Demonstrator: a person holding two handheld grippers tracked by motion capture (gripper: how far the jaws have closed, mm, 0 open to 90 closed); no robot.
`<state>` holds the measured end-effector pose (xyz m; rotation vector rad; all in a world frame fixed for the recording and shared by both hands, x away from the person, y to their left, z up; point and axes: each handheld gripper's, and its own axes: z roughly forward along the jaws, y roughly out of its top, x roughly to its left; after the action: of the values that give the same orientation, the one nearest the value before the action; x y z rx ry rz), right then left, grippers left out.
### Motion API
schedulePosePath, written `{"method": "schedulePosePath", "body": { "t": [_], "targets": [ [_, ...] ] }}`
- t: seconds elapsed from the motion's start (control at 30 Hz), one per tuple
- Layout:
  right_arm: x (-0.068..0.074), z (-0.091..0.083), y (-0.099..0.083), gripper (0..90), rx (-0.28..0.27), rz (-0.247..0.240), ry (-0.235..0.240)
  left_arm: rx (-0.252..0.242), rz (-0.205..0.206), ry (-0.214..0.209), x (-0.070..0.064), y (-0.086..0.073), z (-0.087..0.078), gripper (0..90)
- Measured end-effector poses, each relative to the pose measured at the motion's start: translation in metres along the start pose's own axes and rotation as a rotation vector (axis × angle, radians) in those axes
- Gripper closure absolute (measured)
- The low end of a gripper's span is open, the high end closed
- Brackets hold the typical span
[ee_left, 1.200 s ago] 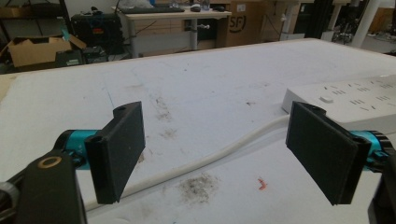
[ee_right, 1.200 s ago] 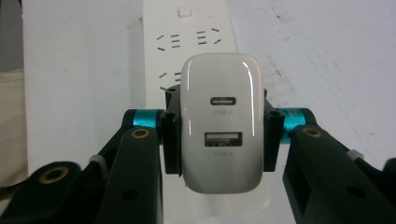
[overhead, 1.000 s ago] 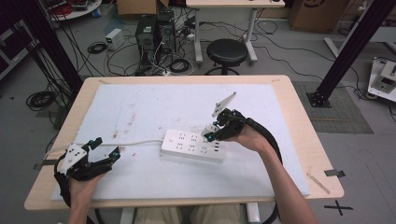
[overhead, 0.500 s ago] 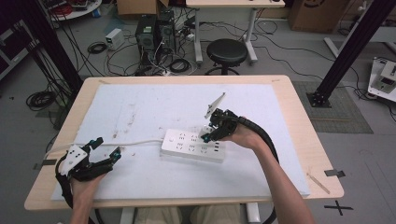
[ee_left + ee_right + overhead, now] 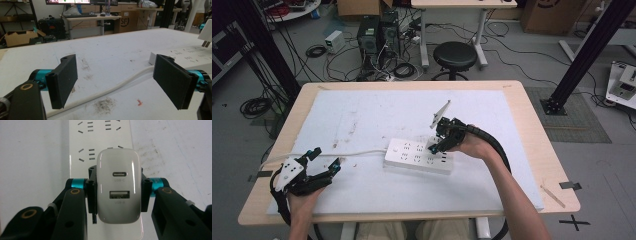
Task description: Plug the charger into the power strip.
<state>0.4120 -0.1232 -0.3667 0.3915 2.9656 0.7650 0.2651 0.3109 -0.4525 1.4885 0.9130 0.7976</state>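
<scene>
One white USB charger is clamped in the right tool above one white power strip. One left tool is held wide apart, empty, over one white cable on the worktop.

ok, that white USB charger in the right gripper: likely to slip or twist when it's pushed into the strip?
Probably rigid: the charger is a hard block. Its glossy, rounded shell may slip between the right gripper pads. Looks light.

White charger marked "USB-C" under upper port, "USB-A" under lower port, cardboard box in bkgd printed "SF"
</scene>
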Motion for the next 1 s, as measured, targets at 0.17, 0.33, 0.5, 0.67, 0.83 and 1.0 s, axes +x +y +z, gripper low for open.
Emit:
{"method": "schedulePosePath", "body": {
  "t": [0.17,0.33,0.5,0.67,0.83,1.0],
  "targets": [
    [0.0,0.0,0.0,63.0,0.003,-0.004,-0.006,-0.001,0.003,0.001,0.0,0.0,0.0,19.6],
    [0.001,0.005,0.002,63.0,0.042,-0.014,-0.014,-0.023,0.025,-0.003,-0.006,0.006,-0.002,19.7],
    [0.002,0.006,0.009,63.0,0.076,-0.037,-0.027,-0.037,0.027,0.0,-0.008,0.009,-0.002,19.7],
    [0.001,0.008,0.015,63.0,0.106,-0.054,-0.027,-0.04,0.037,-0.004,-0.01,0.01,-0.004,19.7],
    [0.001,0.007,0.013,63.0,0.115,-0.059,-0.025,-0.045,0.03,-0.003,-0.01,0.01,-0.005,19.7],
    [0.002,0.01,0.012,63.0,0.133,-0.066,-0.021,-0.038,0.039,-0.004,-0.01,0.01,-0.004,19.7]
  ]
}}
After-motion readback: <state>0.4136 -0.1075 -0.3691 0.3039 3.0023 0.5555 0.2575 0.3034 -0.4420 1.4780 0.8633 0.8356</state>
